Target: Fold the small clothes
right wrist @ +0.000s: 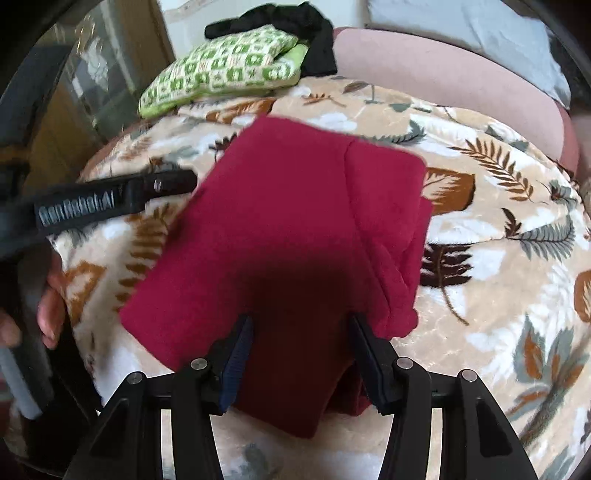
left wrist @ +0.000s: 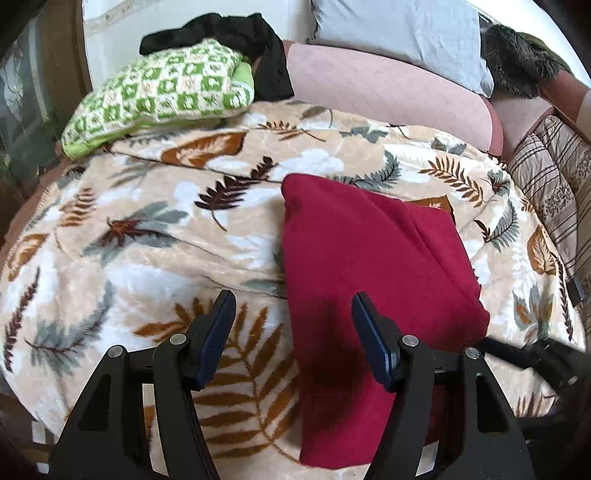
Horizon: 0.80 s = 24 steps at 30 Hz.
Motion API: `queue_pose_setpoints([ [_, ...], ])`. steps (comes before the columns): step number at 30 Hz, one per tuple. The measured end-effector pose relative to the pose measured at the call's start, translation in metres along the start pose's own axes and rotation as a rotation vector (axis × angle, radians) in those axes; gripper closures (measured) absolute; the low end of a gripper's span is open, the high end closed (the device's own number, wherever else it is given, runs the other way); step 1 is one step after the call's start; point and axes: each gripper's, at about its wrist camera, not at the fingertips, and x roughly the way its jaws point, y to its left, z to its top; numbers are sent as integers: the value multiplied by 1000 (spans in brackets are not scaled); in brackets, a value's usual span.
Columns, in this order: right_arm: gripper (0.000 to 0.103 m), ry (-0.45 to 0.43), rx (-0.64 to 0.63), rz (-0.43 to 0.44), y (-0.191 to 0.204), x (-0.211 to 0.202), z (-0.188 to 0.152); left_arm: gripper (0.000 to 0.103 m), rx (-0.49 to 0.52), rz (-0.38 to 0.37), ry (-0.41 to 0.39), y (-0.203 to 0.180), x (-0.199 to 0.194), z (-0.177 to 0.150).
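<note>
A dark red folded garment [left wrist: 369,266] lies on the leaf-patterned blanket [left wrist: 147,240]; it also shows in the right wrist view [right wrist: 295,229], folded into a rough rectangle with a layered edge on its right. My left gripper [left wrist: 293,314] is open and empty, hovering over the garment's left edge. My right gripper [right wrist: 301,328] is open and empty, above the garment's near end. The left gripper also shows at the left in the right wrist view [right wrist: 147,188].
A green-and-white checked folded cloth [left wrist: 162,92] and a black garment [left wrist: 236,37] sit at the blanket's far left. A pink bolster [left wrist: 388,88], a grey pillow [left wrist: 399,26] and a striped quilt [left wrist: 550,184] lie behind and to the right.
</note>
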Motion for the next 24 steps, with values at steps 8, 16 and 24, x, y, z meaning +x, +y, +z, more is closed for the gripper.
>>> queue_pose_setpoints([
  [8,43,-99,59,-80,2,-34,21,38,-26,37,-59,1,-28,-1],
  [16,37,-126,91,-116,8,-38,26,38,-18,42,-85,0,-40,-4],
  [24,36,-145,123,-114,6,-42,31,38,-16,39,-86,-3,-42,-5],
])
